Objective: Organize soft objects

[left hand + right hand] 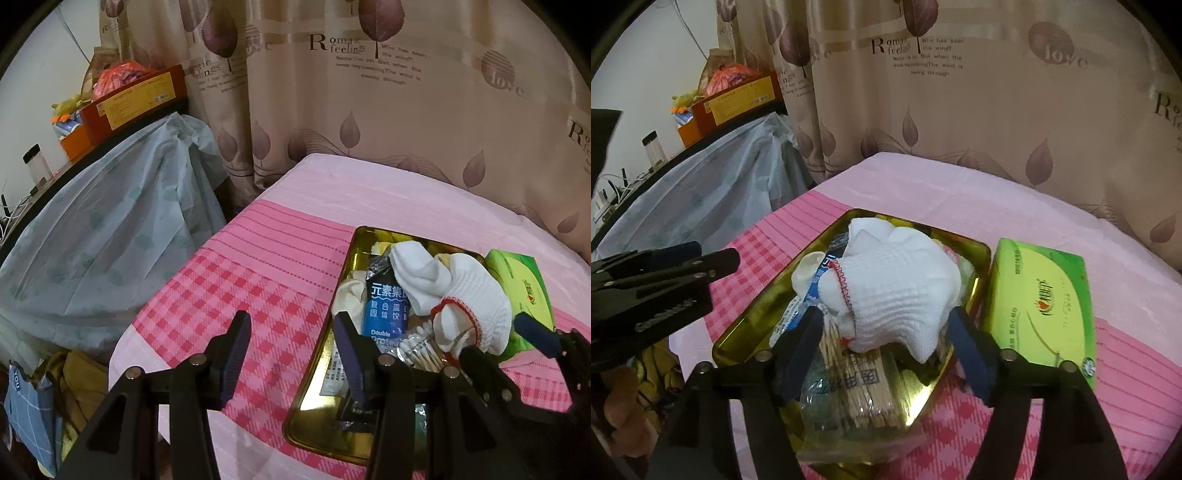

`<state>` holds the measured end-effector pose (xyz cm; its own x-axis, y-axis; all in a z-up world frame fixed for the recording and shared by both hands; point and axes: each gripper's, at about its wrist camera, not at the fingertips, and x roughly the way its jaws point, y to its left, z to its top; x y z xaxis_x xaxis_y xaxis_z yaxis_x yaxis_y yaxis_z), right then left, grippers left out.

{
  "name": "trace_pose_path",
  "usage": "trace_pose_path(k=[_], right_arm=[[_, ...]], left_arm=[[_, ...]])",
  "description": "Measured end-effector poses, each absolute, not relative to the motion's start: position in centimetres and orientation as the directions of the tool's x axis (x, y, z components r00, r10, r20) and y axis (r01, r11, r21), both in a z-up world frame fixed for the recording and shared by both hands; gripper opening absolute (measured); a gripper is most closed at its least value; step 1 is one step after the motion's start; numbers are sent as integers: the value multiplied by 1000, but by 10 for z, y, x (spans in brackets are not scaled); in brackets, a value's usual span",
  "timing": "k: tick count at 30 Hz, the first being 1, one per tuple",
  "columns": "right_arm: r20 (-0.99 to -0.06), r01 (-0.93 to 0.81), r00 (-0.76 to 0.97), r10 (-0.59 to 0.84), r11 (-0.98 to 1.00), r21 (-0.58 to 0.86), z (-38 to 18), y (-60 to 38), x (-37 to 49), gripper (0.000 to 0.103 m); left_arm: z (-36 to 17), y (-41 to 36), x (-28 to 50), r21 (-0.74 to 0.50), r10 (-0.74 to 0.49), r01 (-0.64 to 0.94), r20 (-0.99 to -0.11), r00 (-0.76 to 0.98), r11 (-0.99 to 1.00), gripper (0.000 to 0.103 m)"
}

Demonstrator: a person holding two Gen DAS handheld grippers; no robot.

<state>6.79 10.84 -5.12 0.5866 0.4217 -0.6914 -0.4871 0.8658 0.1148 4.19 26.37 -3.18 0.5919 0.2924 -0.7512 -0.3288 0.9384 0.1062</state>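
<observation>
On the bed (295, 206), spread with a pink checked cover, sits a gold tin tray (738, 334) heaped with small things. A white knitted glove (897, 291) with a red-stitched cuff lies on top of the heap, over a packet of wooden sticks (857, 391). The right tongs (886, 343) stand apart on either side of the glove, not pressing it. The left tongs (291, 343) hang apart and empty over the tray's left rim. A green tissue pack (1045, 302) lies just beside the tray.
</observation>
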Motion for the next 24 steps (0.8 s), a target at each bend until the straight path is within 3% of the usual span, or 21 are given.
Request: trace_pose_path(k=[7,11,24], right_arm=[[-709,-452,577,404,882,135,-43,93,51,79],[-714,-412,594,371,902,126,-40,81,38,89],[-732,-344,609,306,933,104,-47,59,18,90]], left_arm=[[-29,256,40,102,275,-304,-746,606,947,48],[-28,249,39,107,268,-287,-744,612,952,48],[-26,222,33,133,249,-226,-733,633,965,48]])
